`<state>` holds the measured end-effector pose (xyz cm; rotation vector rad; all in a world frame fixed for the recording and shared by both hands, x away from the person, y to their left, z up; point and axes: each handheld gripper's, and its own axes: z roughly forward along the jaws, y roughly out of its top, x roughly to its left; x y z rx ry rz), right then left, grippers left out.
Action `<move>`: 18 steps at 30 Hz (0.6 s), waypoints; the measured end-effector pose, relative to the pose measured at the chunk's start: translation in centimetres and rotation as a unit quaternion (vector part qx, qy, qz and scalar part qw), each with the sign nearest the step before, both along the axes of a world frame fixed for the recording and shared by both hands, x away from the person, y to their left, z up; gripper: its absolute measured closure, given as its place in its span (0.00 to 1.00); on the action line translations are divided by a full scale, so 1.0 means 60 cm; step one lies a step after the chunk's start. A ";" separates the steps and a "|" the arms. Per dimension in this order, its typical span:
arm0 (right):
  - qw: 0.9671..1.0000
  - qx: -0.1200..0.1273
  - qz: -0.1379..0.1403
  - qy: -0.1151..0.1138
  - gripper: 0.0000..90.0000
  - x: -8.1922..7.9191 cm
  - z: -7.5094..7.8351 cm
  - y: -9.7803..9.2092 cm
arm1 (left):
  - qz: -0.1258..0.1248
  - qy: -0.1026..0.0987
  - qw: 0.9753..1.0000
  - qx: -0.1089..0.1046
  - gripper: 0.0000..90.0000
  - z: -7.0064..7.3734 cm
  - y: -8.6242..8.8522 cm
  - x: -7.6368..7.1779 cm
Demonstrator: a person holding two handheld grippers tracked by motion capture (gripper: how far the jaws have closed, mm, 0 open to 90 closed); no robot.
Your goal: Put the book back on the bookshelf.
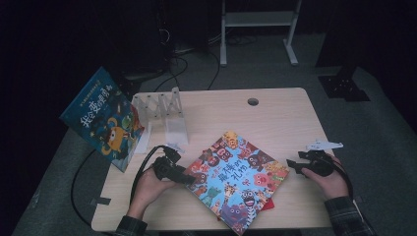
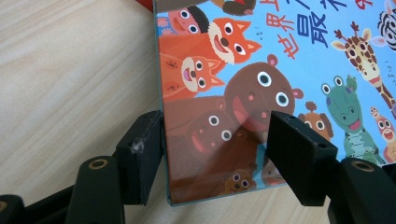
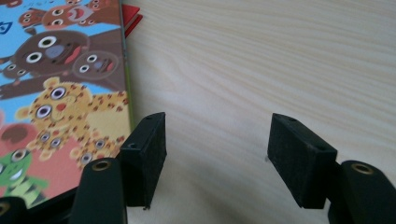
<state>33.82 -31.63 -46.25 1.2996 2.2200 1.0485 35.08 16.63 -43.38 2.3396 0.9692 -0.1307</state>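
The left gripper (image 2: 217, 154), jaws spread, straddles the book's (image 1: 236, 179) corner, not yet gripped; the right gripper (image 3: 217, 156) waits spread beside it.

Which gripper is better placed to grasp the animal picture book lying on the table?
Probably the left gripper: its open jaws already straddle the corner of the animal picture book. The right gripper is open over bare table, beside the book's edge.

left gripper (image 2: 215, 154) agape, right gripper (image 3: 217, 156) — agape
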 end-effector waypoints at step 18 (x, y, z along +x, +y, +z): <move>1.000 0.006 0.018 0.003 0.39 -0.043 -0.006 -0.004 | 0.006 0.002 1.000 -0.001 0.39 0.000 0.000 -0.003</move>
